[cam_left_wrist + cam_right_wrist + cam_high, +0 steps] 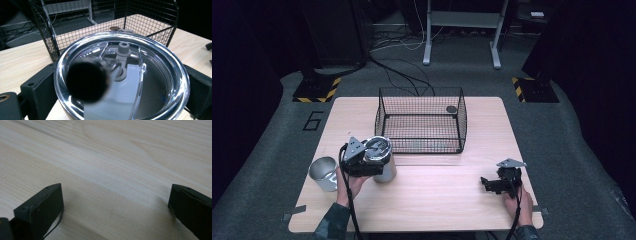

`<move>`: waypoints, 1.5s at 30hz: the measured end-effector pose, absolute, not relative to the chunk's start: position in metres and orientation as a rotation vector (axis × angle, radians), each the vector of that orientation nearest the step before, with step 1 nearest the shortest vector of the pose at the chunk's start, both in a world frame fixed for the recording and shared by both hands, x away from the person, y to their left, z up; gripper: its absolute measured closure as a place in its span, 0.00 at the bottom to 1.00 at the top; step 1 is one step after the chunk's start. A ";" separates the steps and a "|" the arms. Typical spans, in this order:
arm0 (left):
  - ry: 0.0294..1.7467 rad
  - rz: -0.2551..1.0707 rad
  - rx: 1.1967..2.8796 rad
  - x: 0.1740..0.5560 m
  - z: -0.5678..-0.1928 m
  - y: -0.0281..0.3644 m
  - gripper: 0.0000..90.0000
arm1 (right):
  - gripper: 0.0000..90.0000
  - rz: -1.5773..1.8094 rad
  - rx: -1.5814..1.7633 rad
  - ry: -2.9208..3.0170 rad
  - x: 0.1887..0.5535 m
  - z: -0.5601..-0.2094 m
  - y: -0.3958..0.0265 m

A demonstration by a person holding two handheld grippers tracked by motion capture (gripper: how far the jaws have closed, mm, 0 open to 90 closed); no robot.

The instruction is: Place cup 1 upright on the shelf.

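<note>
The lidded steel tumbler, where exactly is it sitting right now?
In the high view the lidded tumbler stands left of the table's middle, between the left gripper's jaws, just before the wire basket's near left corner, with an open steel cup to its left.

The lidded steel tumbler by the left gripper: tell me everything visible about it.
The tumbler is a shiny metal cup standing upright on the wooden table, just in front of the black wire basket. A clear plastic lid with a grey slider and knob closes its top. The left gripper has a black jaw on each side of it, apparently gripping. An open metal cup stands apart to its left.
</note>
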State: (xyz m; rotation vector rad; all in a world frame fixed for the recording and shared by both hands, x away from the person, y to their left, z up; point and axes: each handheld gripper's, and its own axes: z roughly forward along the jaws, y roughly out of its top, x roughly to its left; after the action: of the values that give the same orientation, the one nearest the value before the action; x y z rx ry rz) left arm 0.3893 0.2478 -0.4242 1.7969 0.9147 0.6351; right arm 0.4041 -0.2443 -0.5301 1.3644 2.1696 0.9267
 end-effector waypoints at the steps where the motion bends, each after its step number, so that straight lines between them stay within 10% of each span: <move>1: 0.910 0.636 1.797 0.388 -0.423 0.247 0.05 | 0.00 0.927 1.364 2.170 0.404 -0.530 -0.244; 45: 0.726 0.559 1.858 0.385 -0.361 0.198 0.05 | 0.00 0.920 1.370 2.172 0.404 -0.530 -0.244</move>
State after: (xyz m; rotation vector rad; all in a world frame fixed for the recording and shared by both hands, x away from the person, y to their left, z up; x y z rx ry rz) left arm 0.3854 0.1976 -0.3612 1.8582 0.7263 0.5591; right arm 0.4036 -0.2441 -0.5298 1.3703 2.1718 0.9202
